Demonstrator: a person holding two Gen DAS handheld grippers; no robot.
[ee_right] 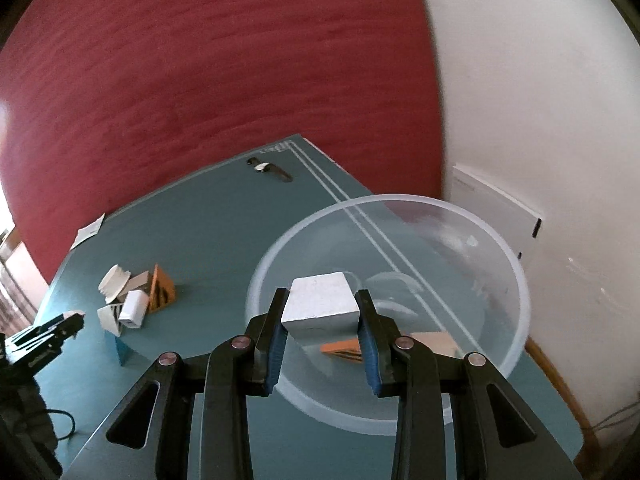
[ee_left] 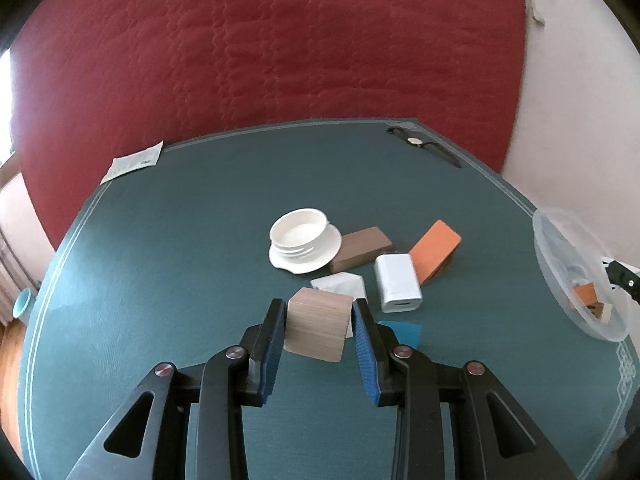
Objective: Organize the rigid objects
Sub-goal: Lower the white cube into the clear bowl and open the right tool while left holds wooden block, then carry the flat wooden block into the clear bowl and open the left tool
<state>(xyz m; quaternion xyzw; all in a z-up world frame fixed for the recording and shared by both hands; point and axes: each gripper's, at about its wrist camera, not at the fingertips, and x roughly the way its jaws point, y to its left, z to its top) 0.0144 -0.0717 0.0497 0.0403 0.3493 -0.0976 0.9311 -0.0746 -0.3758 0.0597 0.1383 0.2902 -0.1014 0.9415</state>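
Pinching 2 flat side faces, the right gripper holds a stiff, probably light white block over the clear plastic bowl, while the left gripper clamps a wooden cube left of that bowl.

A lived-in room of a home is suggested, most likely a bedroom. Behind the table, which is covered in a teal cloth edged with pale lines and a knot ornament, a large red quilted bedspread with stitched wavy seams is seen. Plain whitish plaster walls are shown, and a wooden floor is glimpsed at the left edge. Personal and household items are laid out: a wristwatch at the far table edge, a printed paper slip, white stacked dishes, and a clear plastic bowl.
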